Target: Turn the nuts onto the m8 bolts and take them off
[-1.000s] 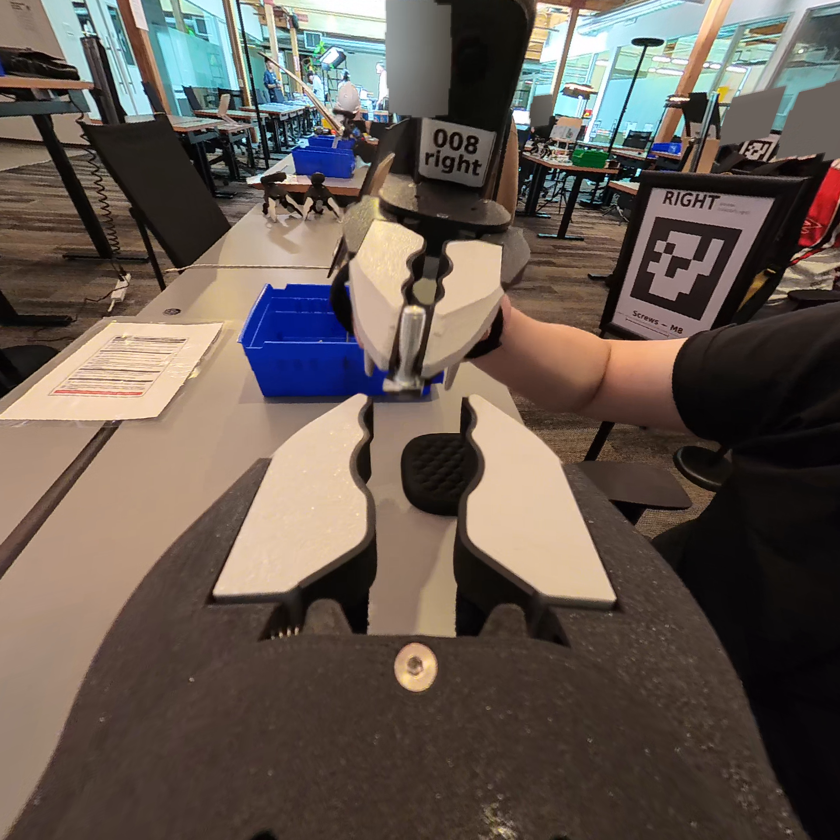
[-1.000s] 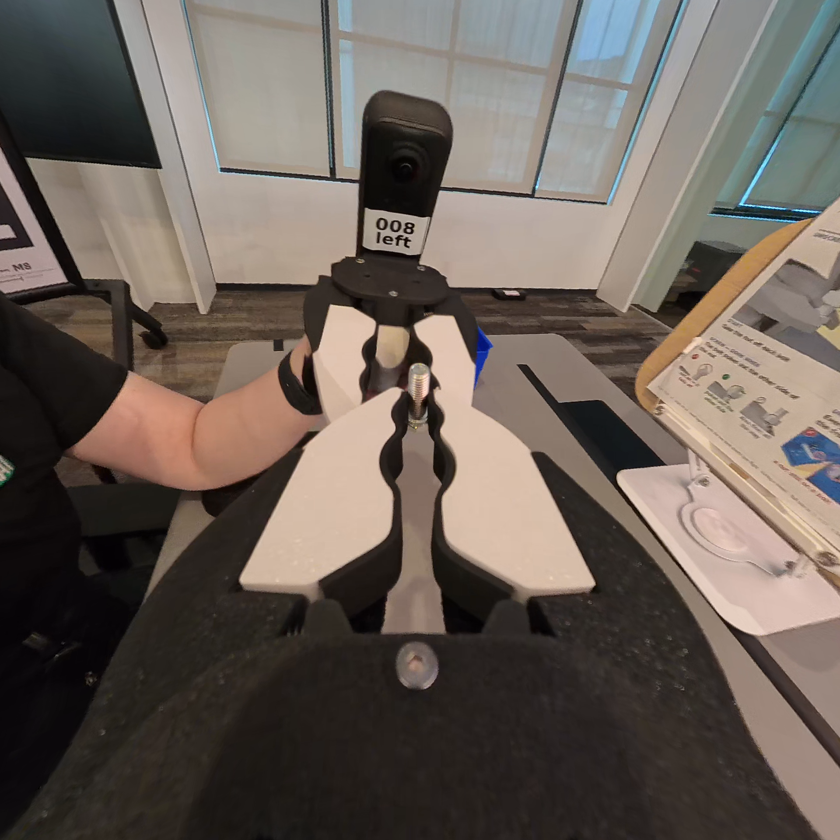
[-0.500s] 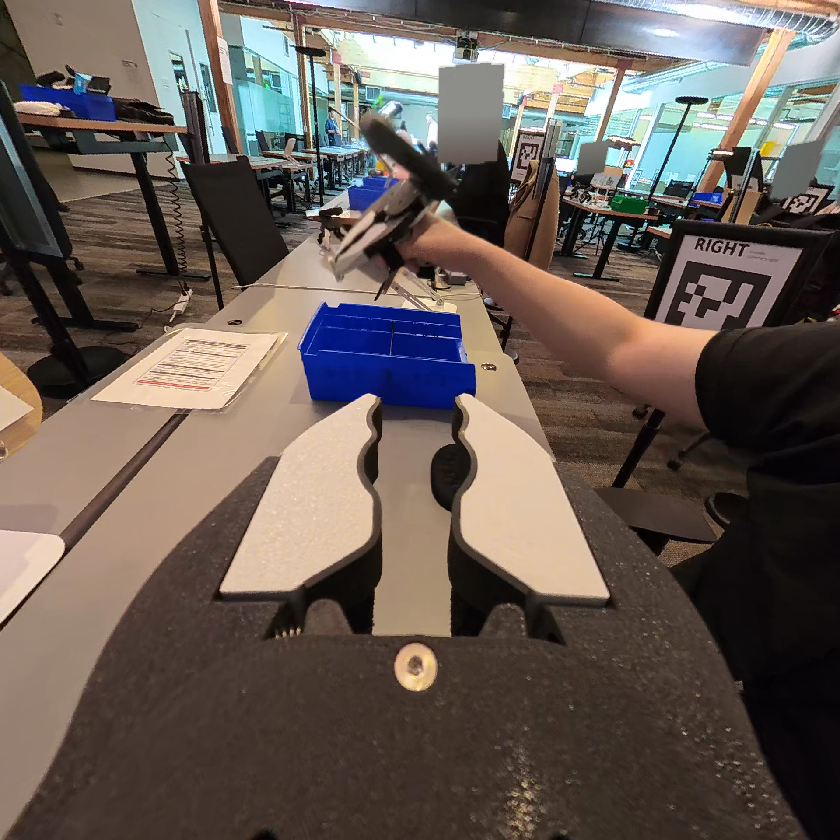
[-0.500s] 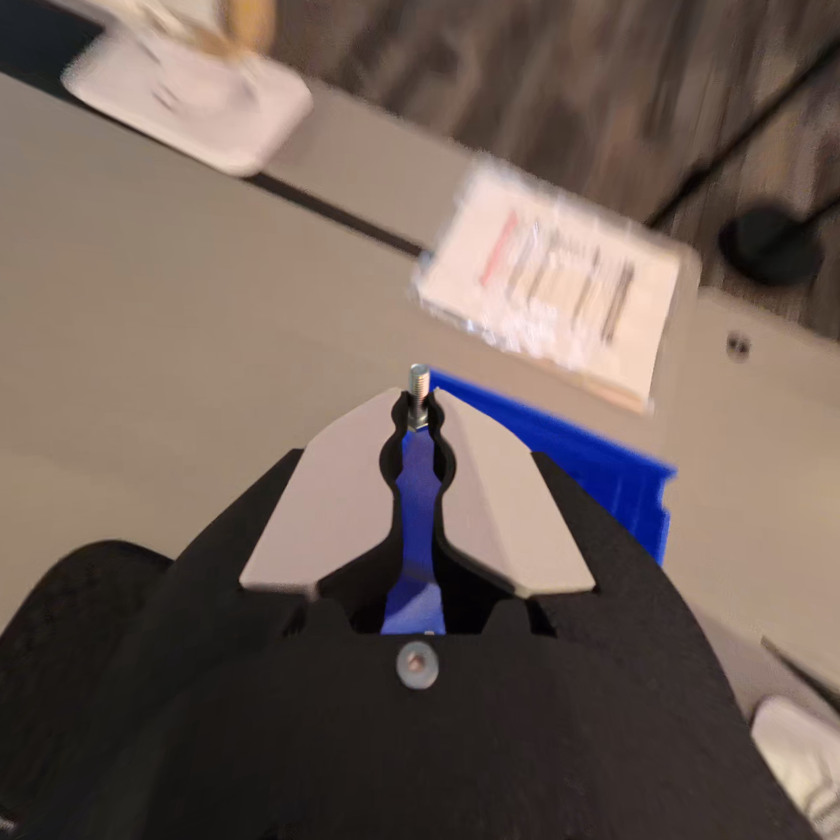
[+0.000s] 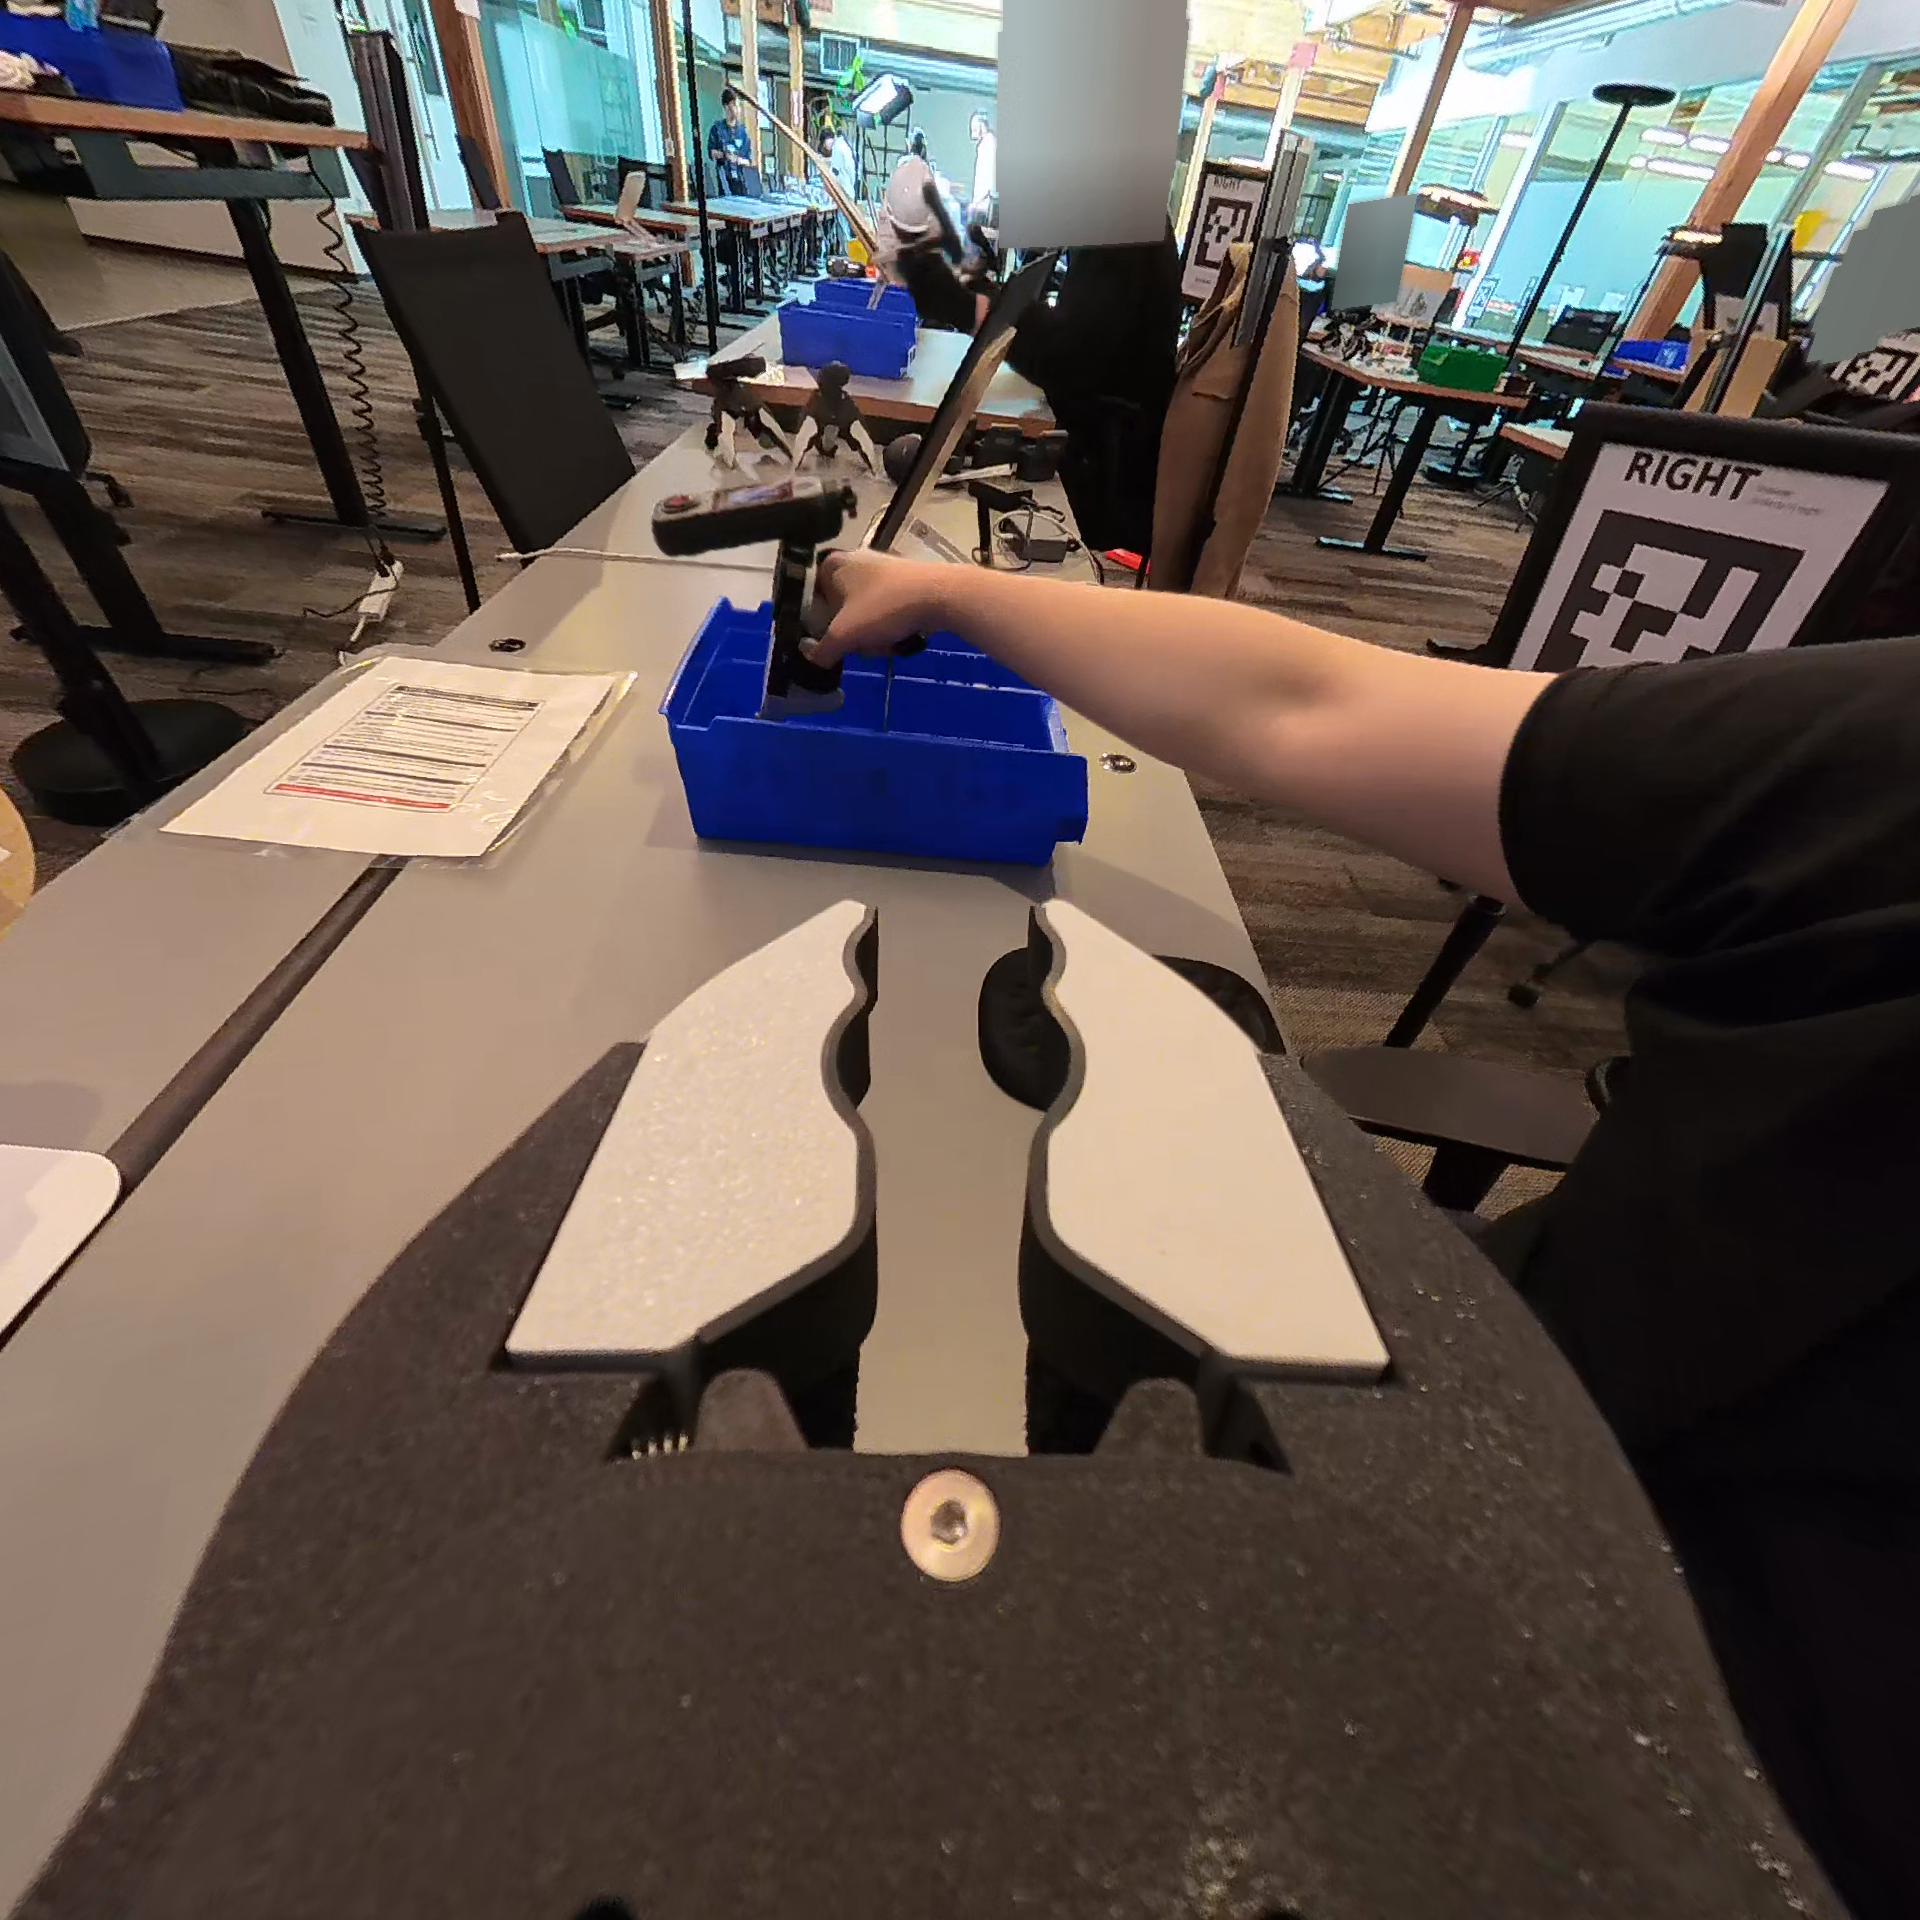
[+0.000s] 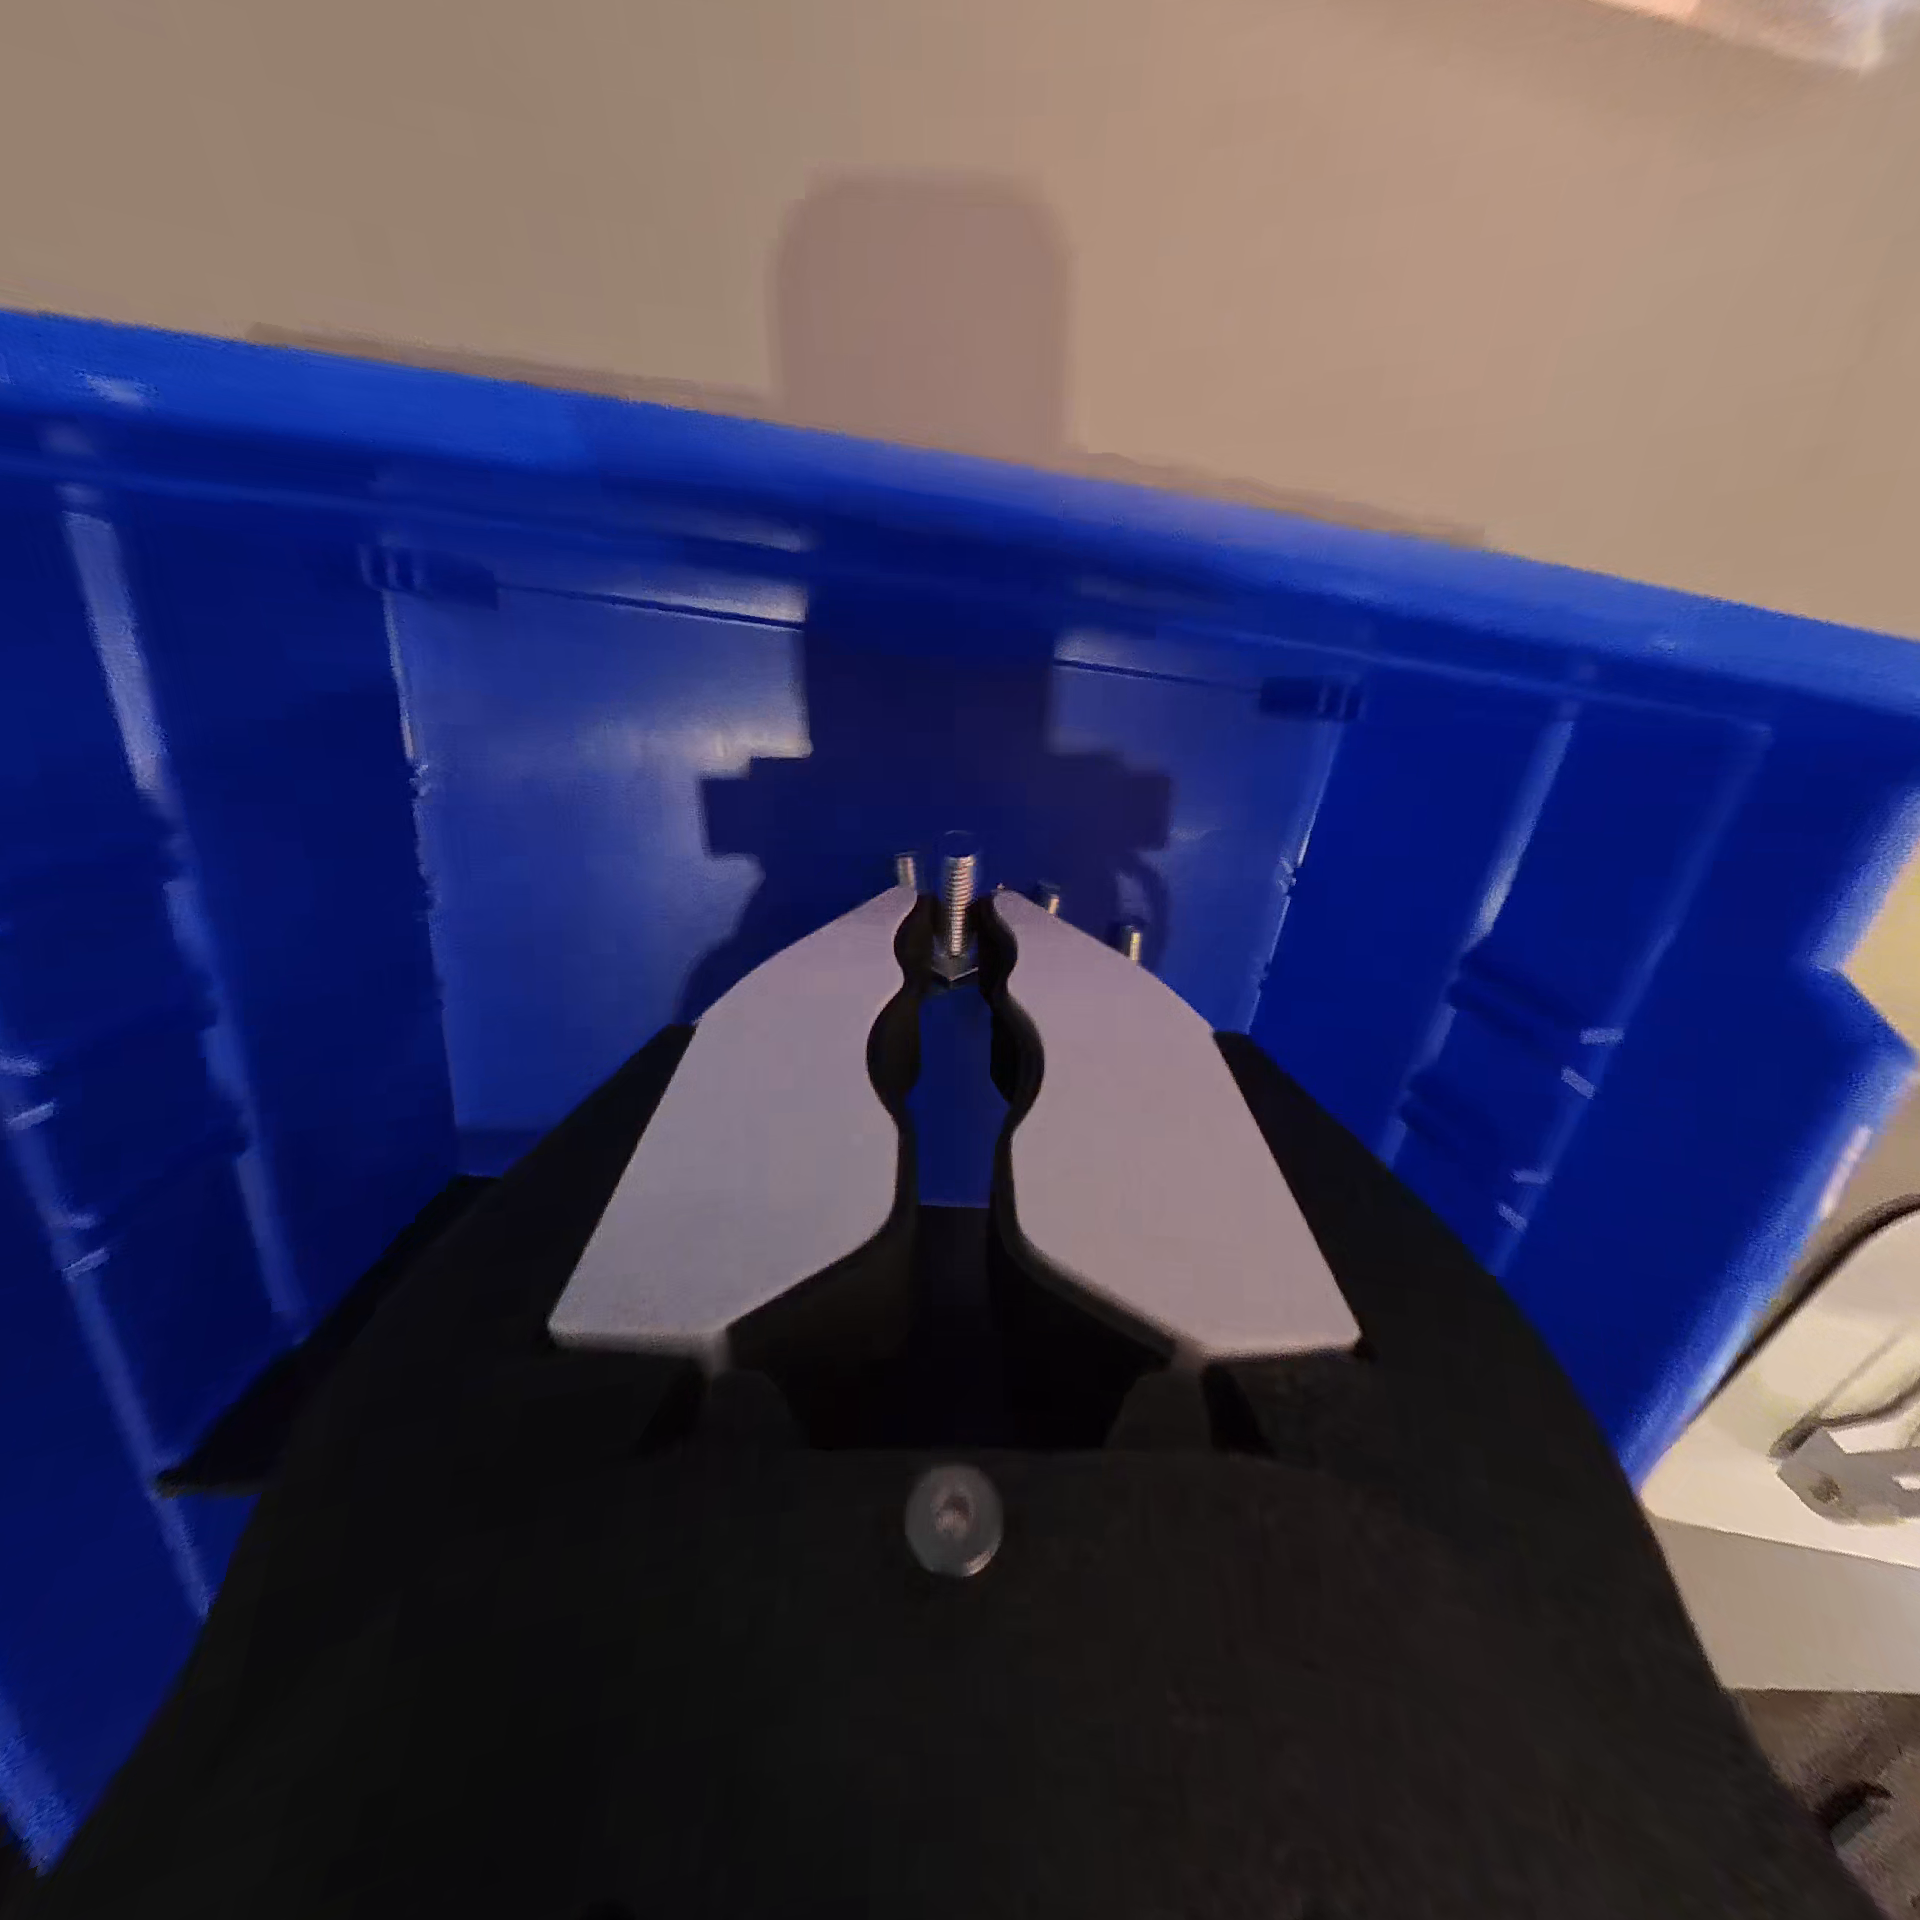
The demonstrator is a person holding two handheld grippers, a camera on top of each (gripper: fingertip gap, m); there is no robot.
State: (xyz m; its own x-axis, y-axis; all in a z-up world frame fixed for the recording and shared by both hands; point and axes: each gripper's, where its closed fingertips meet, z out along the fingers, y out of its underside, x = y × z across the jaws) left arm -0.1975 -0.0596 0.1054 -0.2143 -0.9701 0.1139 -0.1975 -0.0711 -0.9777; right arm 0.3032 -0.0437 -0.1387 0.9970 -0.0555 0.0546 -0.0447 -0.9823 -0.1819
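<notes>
The left tongs (image 5: 951, 935) hang spread and empty over the tabletop (image 5: 520, 935), short of the blue bin (image 5: 883, 790). Inside that bin, the right tongs (image 6: 951, 914) pinch a bolt (image 6: 953, 883) above loose bolts (image 6: 1049, 899). Best lower first, then release gently.

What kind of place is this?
Probably a big open-plan workshop or lab: rows of desks, a blue parts bin on the grey table, and a black-and-white marker sign.
</notes>
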